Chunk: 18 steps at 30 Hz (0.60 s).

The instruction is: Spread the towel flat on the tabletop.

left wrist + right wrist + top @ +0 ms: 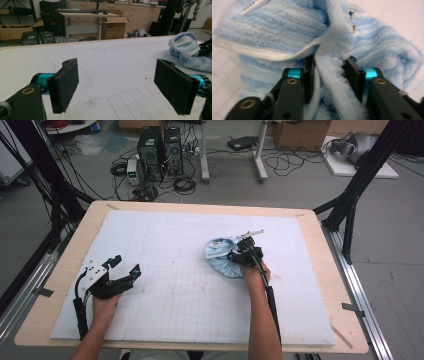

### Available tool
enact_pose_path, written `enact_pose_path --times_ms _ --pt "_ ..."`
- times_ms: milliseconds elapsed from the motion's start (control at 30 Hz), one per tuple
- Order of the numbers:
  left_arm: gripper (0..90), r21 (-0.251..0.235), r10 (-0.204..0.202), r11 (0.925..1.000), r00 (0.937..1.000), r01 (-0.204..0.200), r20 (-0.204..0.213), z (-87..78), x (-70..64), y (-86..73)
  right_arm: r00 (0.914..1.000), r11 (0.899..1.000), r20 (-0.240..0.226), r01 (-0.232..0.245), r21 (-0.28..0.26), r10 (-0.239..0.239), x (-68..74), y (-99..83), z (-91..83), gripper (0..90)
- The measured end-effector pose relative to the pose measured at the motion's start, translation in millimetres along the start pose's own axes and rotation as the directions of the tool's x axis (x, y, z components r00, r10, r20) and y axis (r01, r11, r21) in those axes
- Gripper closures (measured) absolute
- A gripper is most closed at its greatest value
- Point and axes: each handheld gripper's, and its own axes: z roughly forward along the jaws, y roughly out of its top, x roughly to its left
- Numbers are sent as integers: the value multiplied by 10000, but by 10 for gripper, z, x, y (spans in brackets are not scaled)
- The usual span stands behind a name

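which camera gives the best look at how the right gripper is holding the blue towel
The right gripper view: the right gripper has its jaws closed on a white-edged fold of the blue towel. The high view shows the towel bunched at that gripper; the left gripper view shows it far off.

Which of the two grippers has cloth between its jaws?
The right gripper: its jaws are closed on a fold of the light blue towel. The left gripper stands open over the bare white mat, apart from the towel.
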Motion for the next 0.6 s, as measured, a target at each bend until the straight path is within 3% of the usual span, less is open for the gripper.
enact_pose_path --times_ms 100,167,233,267,333,367,433,600 --pt "206 -5 -54 10000 10000 54 0 1 1 1 9993 9993 -382 18 -372 -32 40 20 -12 687" --pt "207 -9 -59 10000 10000 59 9 2 2 1 9965 9935 -759 257 -1109 -342 161 72 -23 690" --pt "207 -12 -72 10000 10000 72 -1 1 2 0 9954 9903 -847 329 -1353 -447 201 94 -24 690" --pt "207 -10 -66 10000 10000 66 6 1 1 0 9928 9824 -1051 369 -1834 -569 278 140 -32 689" --pt "207 -11 -59 10000 10000 59 7 1 1 0 9921 9778 -1095 372 -2063 -608 313 163 -37 688" --pt "206 -6 -50 10000 10000 50 11 0 2 0 9881 9662 -1330 408 -2544 -767 369 203 -47 687" --pt "207 -14 -59 10000 10000 59 17 0 2 0 9861 9618 -1436 421 -2705 -836 399 220 -52 685" --pt "207 -22 -54 10000 10000 54 34 -1 2 0 9715 9375 -1819 831 -3378 -1517 584 236 -100 677"
